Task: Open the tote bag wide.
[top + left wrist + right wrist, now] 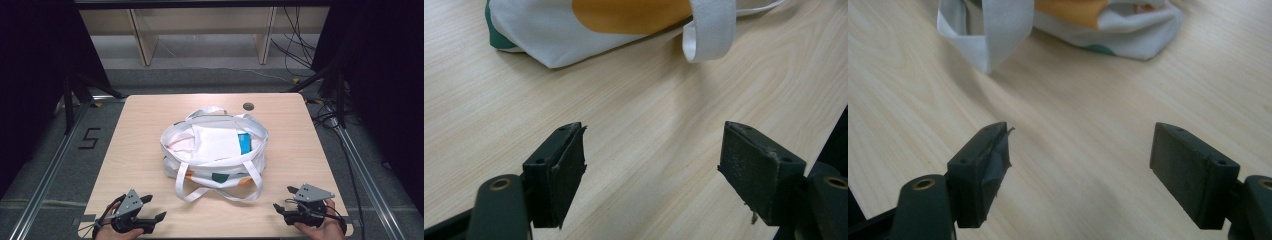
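Observation:
A white cloth bag (pixel 215 152) with orange and green patches lies open in the middle of the table (pixel 140 150), folded white cloth and something blue inside it. Its strap handle (pixel 220 192) loops toward the near edge. My left gripper (pixel 154 207) rests low at the near left of the table, jaws wide apart over bare wood. In the left gripper view the bag's corner (pixel 589 25) and a strap loop (pixel 709 35) lie ahead of the gripper (pixel 651 165). My right gripper (pixel 282 198) sits at the near right, open and empty; the right gripper view has the gripper (pixel 1080 167) facing the strap (pixel 993 30).
A small dark round grommet (pixel 248 106) is set in the table's far edge. Wooden shelf legs and loose cables stand on the floor beyond. Metal rails run along both sides of the table. Bare wood lies between each gripper and the bag.

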{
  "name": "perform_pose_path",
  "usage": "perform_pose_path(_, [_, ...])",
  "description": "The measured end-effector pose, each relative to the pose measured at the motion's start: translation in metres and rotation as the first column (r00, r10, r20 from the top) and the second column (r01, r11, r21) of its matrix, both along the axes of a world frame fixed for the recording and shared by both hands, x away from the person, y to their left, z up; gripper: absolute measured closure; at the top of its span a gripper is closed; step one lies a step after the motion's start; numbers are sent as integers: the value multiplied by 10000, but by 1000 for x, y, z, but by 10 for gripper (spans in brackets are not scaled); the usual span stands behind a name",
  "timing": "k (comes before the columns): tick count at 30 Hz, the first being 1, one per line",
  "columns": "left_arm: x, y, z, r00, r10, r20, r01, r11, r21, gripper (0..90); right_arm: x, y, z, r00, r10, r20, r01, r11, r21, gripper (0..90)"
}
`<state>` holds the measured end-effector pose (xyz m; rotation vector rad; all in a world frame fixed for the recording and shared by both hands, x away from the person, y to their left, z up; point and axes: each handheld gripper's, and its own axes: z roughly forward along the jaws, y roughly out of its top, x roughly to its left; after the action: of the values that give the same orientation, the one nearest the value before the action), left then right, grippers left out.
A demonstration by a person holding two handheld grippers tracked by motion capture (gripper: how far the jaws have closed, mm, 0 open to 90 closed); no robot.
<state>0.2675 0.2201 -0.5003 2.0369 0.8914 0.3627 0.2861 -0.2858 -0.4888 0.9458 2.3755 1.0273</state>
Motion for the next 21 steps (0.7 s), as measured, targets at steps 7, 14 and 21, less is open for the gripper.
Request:
perform_pose_path(7, [1, 1, 0, 10000, -67, -62, 69, 9996, 273, 254, -4, -3, -3, 9999, -61, -94, 61, 10000, -62, 248])
perform_pose_path(14, [0, -2, -2, 10000, 28, -76, -28, 9999, -99, 253, -5, -5, -5, 10000, -38, -69, 36, 9996, -293, 246])
perform_pose_path(21, [1, 0, -2, 10000, -63, -35, 63, 9999, 118, 252, -5, -6, -7, 9999, 12, -150, -17, 9994, -342, 243])
